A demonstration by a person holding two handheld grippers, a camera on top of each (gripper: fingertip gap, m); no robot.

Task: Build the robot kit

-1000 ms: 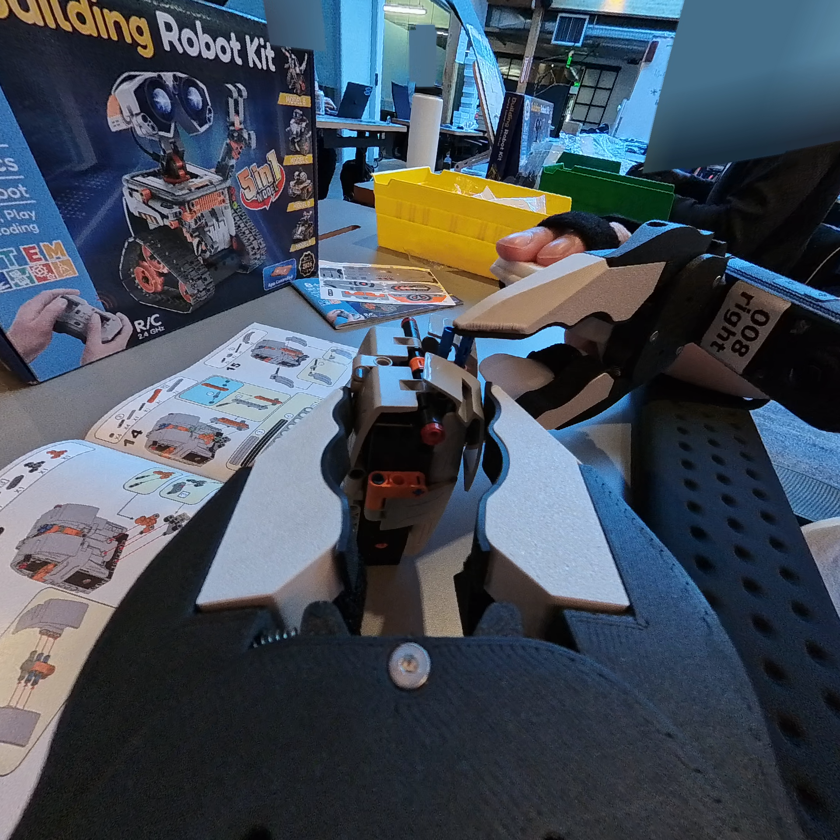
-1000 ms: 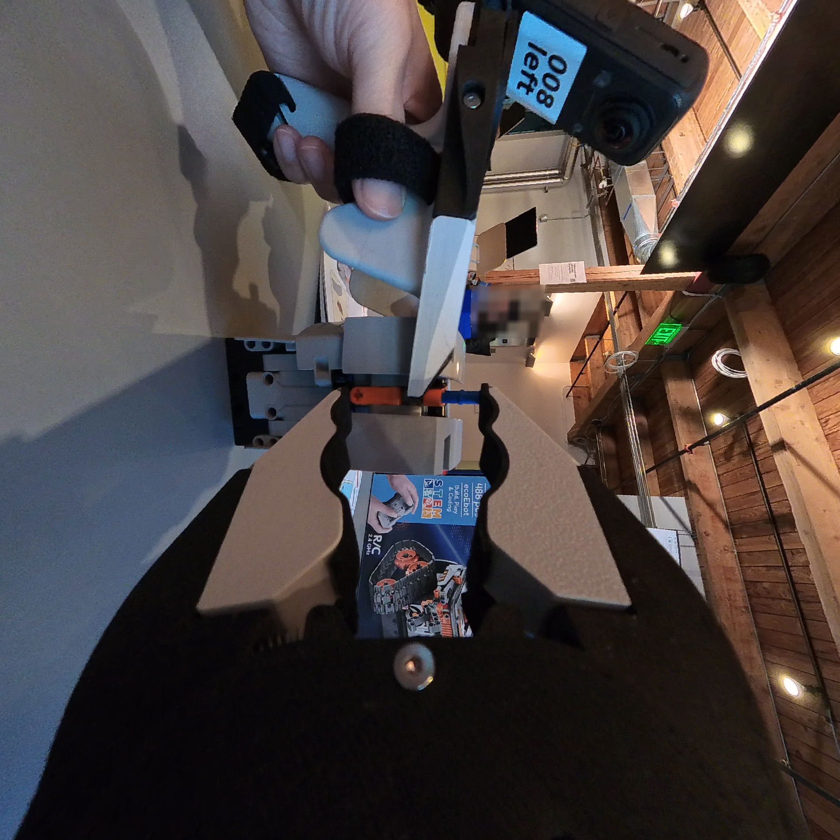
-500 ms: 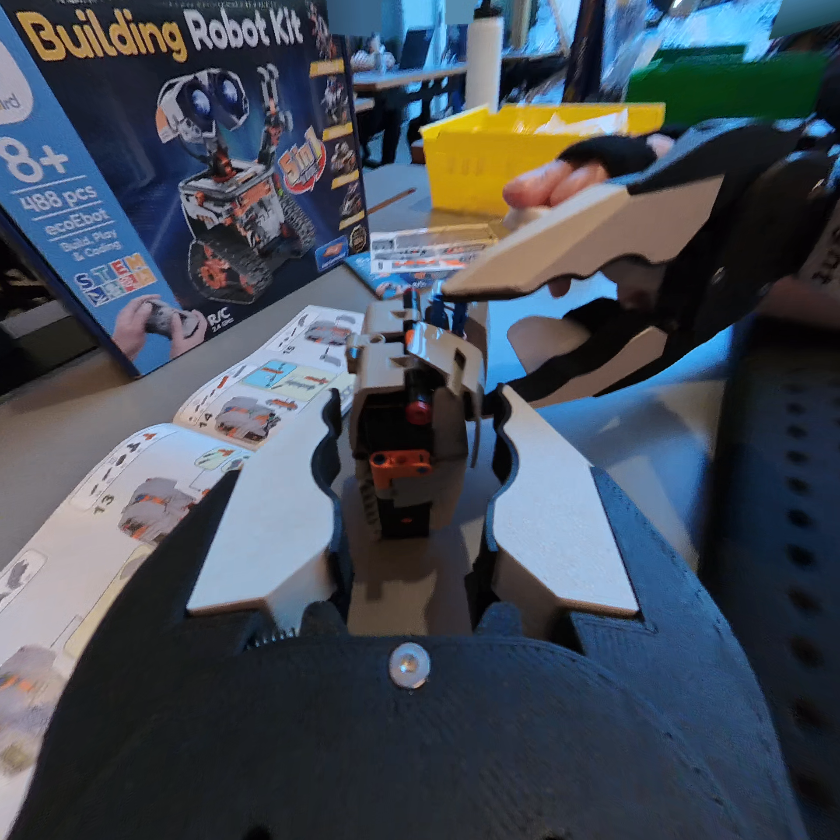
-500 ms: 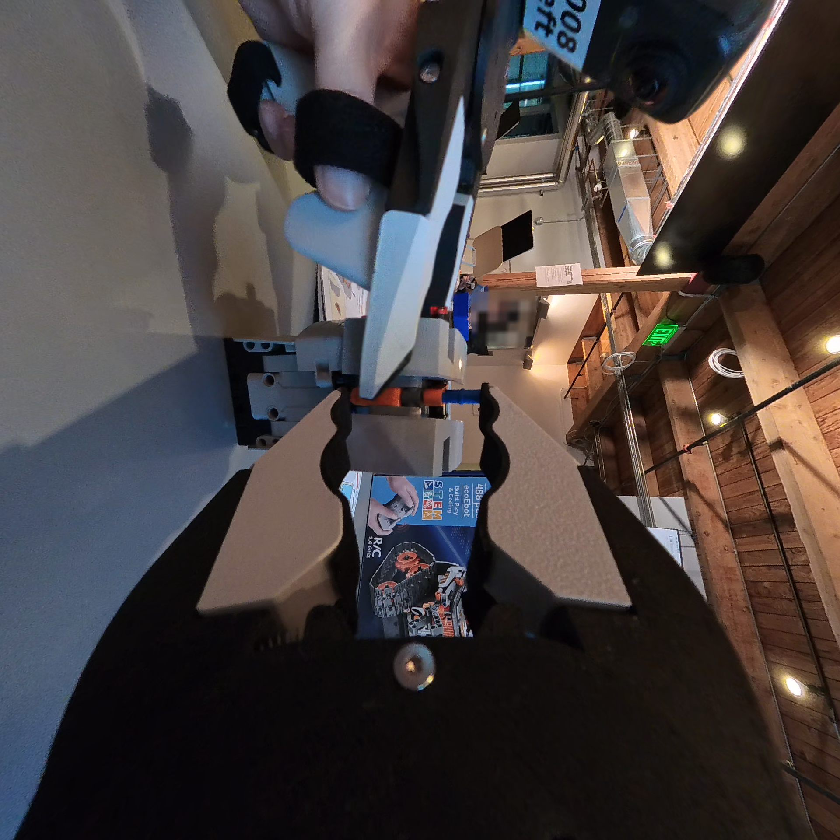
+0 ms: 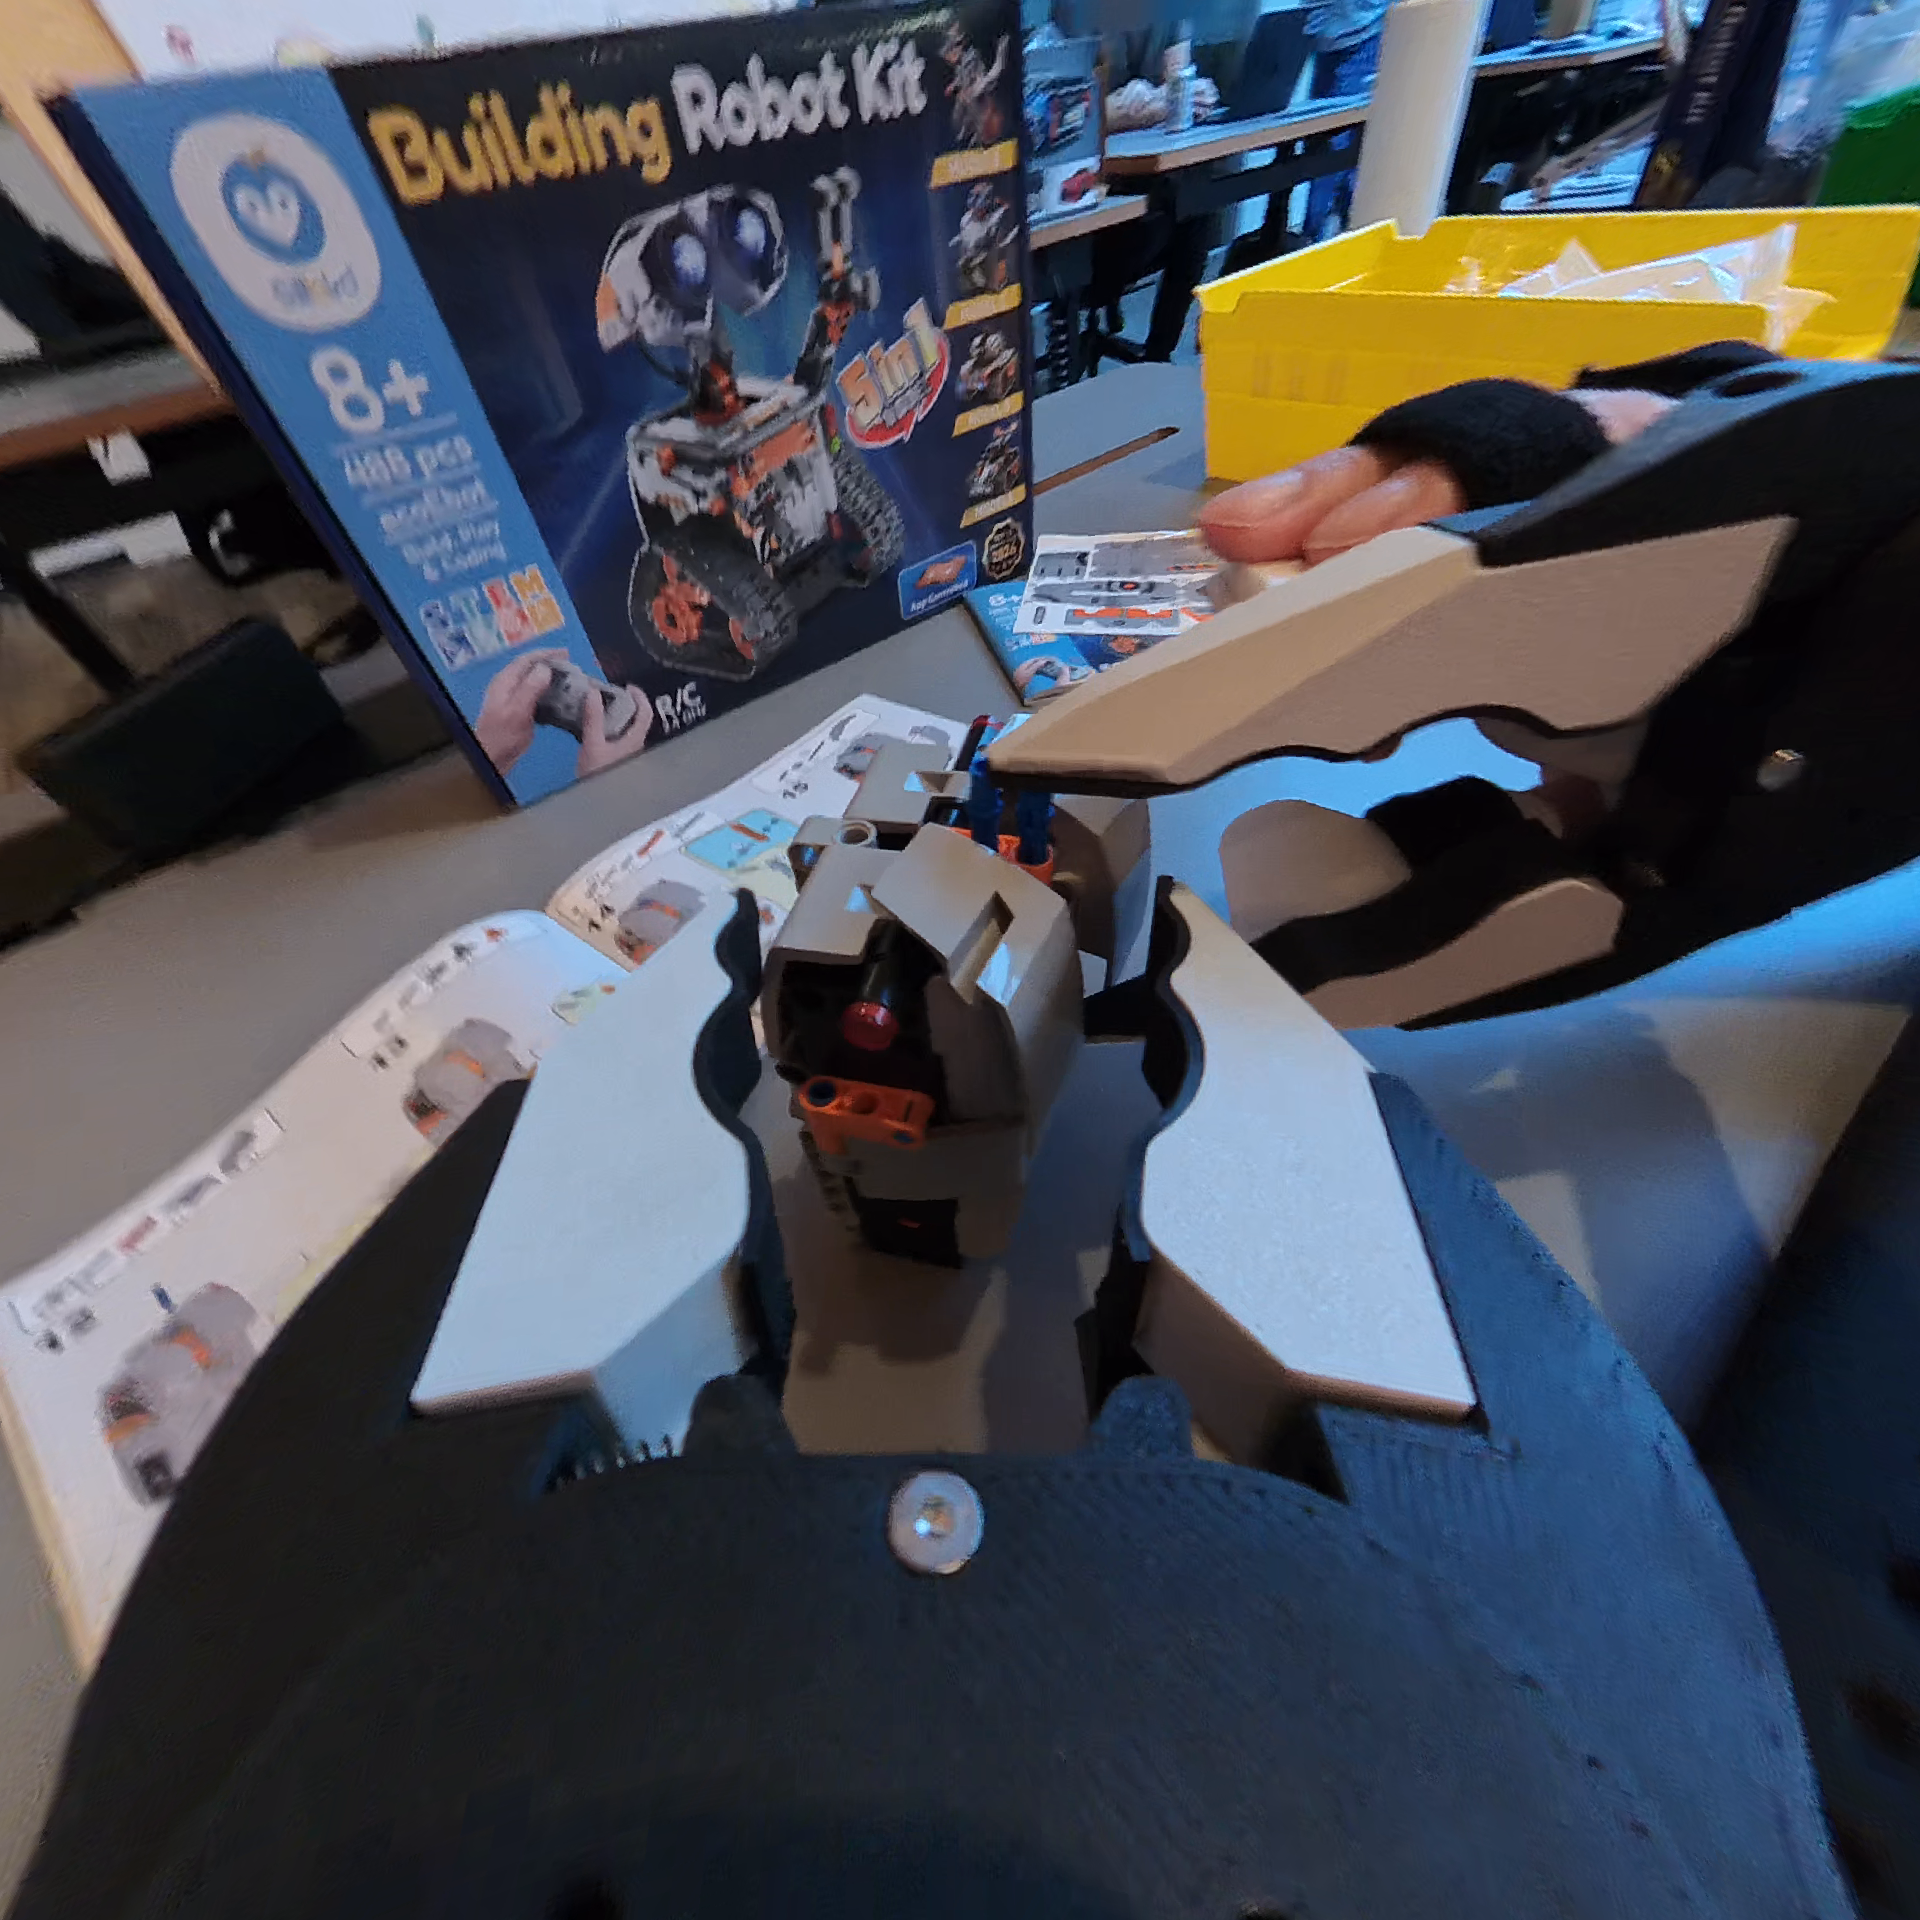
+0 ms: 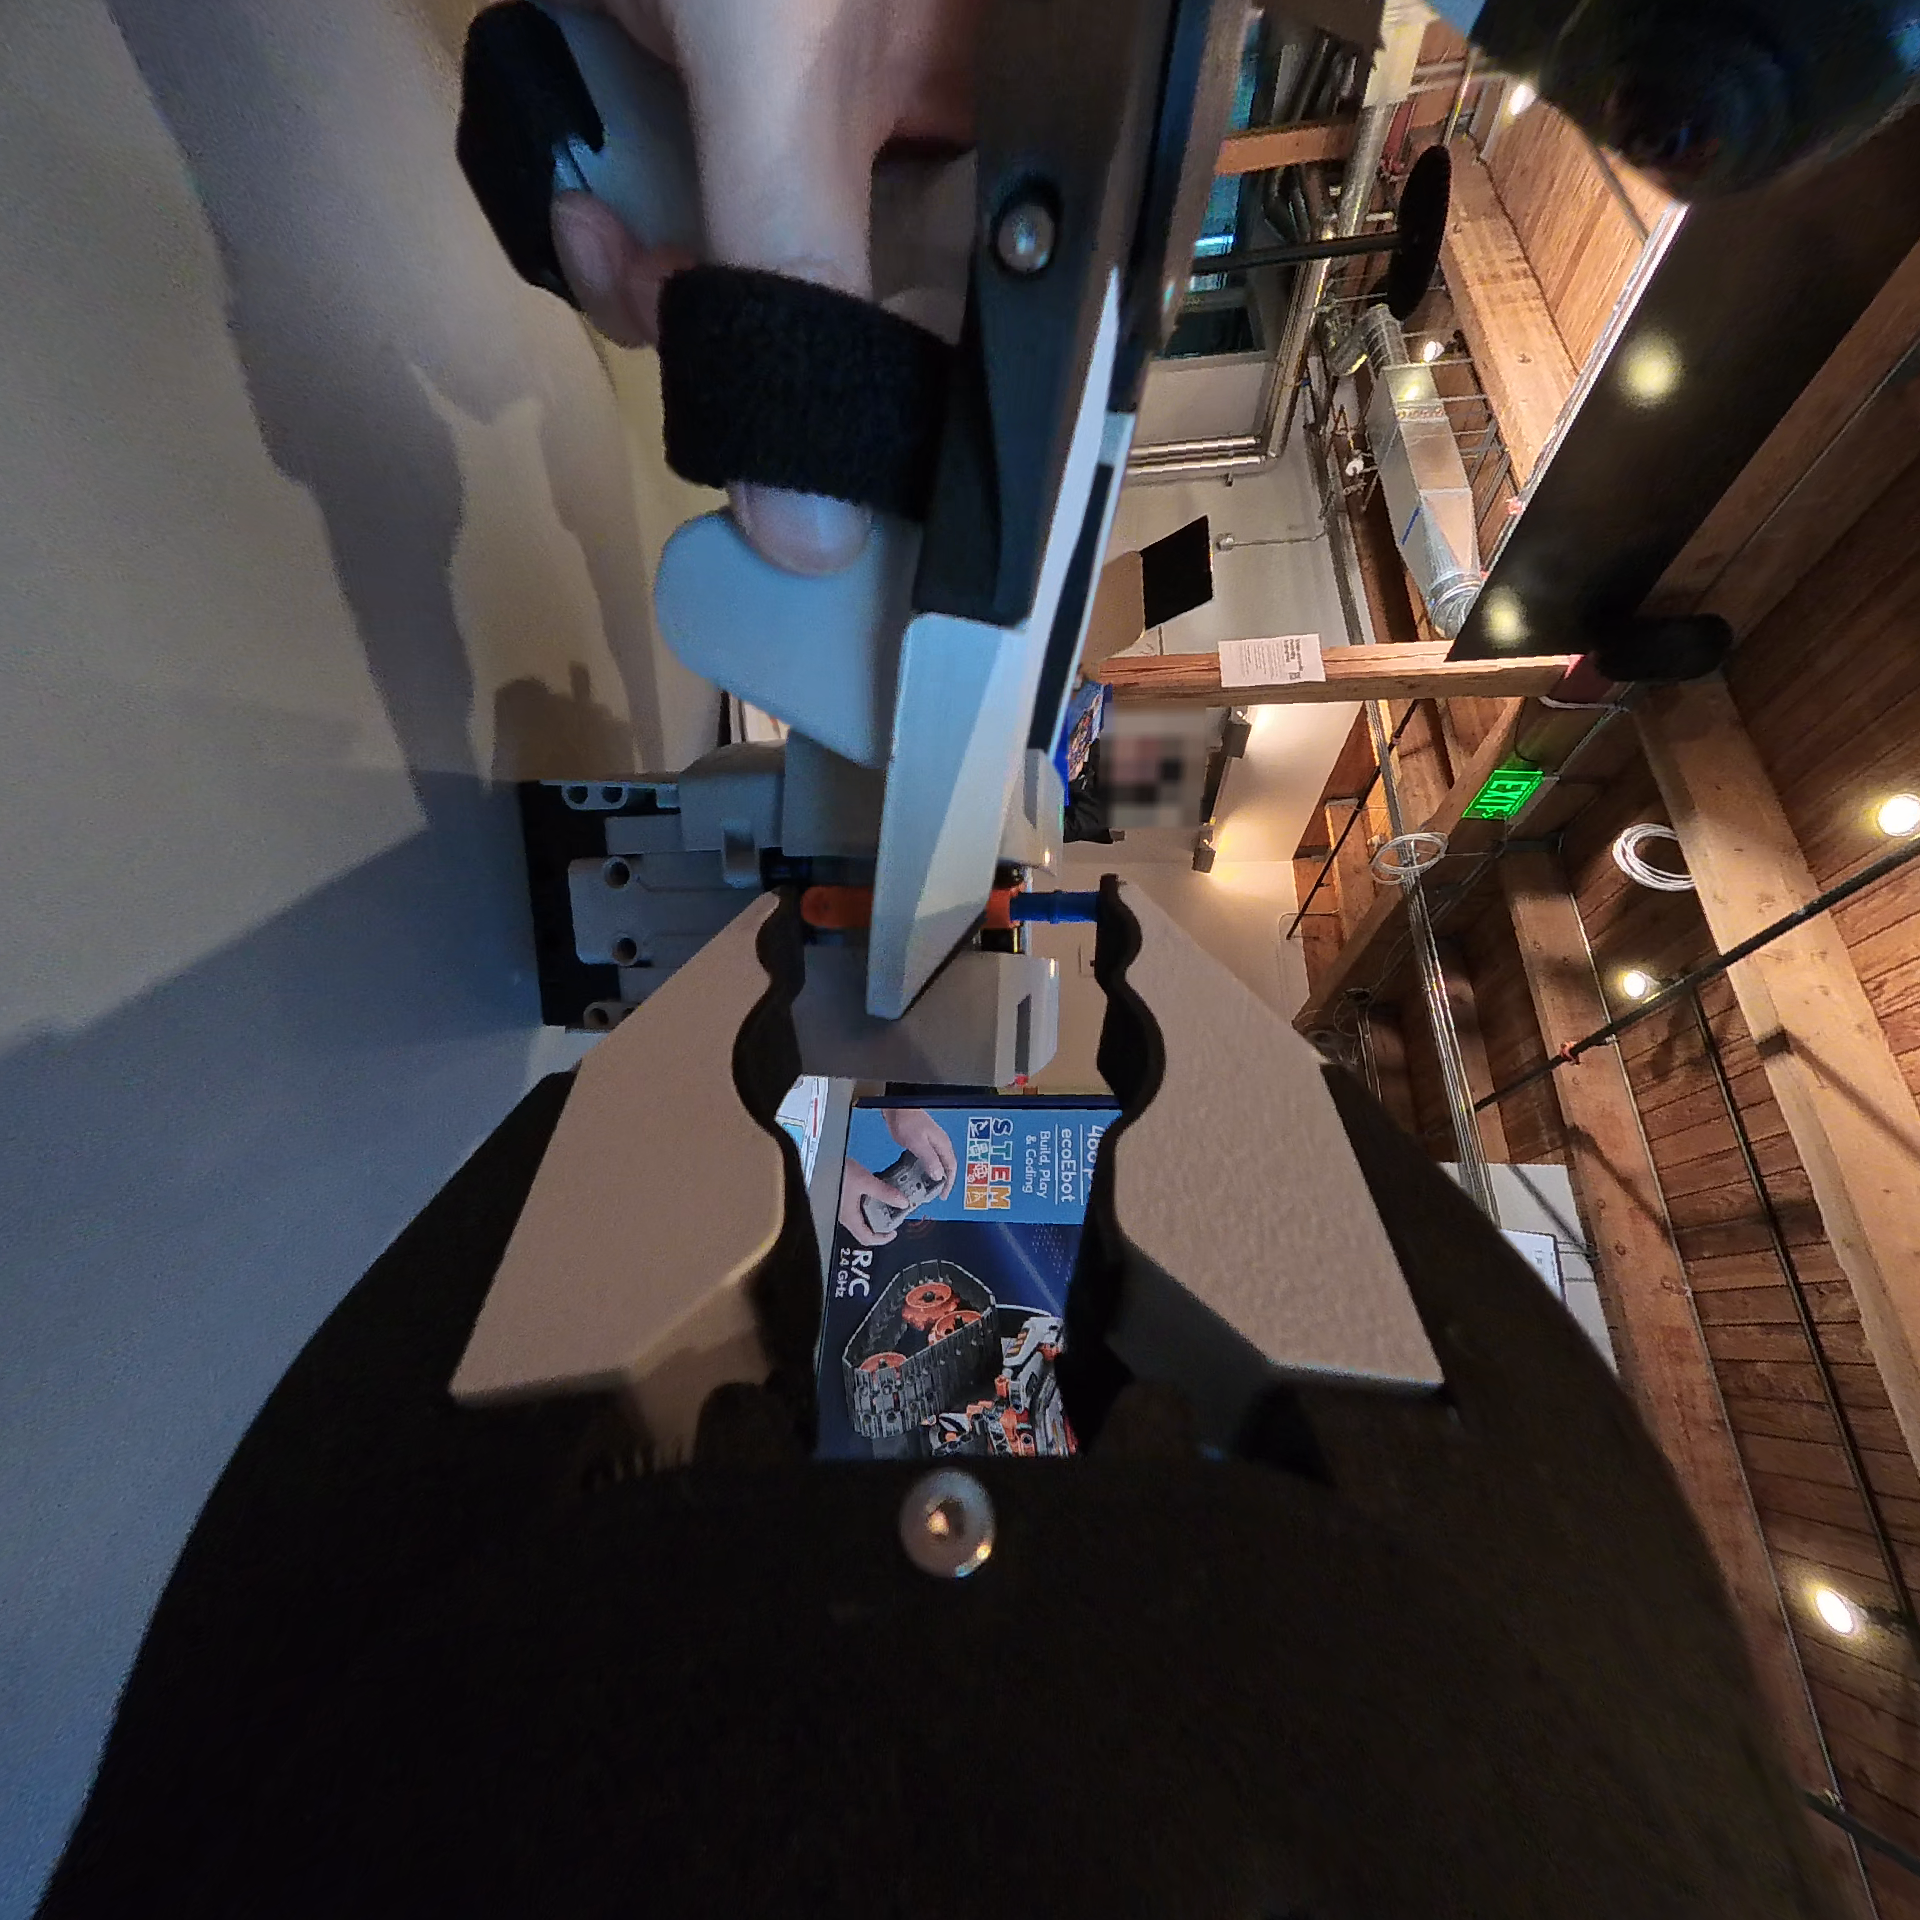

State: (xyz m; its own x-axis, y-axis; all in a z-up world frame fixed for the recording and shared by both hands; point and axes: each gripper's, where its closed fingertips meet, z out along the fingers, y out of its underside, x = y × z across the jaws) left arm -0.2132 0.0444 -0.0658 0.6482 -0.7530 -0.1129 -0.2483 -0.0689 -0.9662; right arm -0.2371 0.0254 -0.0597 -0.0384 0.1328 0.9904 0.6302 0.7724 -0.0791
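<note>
A grey, black and orange brick assembly [image 5: 914, 1039] stands on the grey table [image 5: 260, 935]. Two blue pins [image 5: 1003, 821] stick up from its top. My left gripper [image 5: 951, 899] straddles the assembly with its jaws slightly apart; a narrow gap shows at the right finger. My right gripper [image 5: 1117, 821] comes in from the right. Its upper finger rests on the pin tips and its lower finger is against the assembly's far side. In the right wrist view my right gripper [image 6: 940, 894] clasps the assembly [image 6: 665, 894] at a blue pin [image 6: 1055, 904]. One left finger [image 6: 935, 831] crosses in front, edge-on.
A large dark-blue kit box [image 5: 623, 416] stands at the back left. An open instruction booklet [image 5: 364, 1091] lies to the left of the assembly, and a small leaflet [image 5: 1101, 603] lies behind it. A yellow bin [image 5: 1455, 332] sits at the back right. A hand [image 5: 1351, 488] holds the right gripper. Left and right tips are no more than a few centimetres apart.
My left gripper's jaws have widened a little and it has swung round the assembly, so the kit box now sits more central. The right gripper and the assembly have kept still.
</note>
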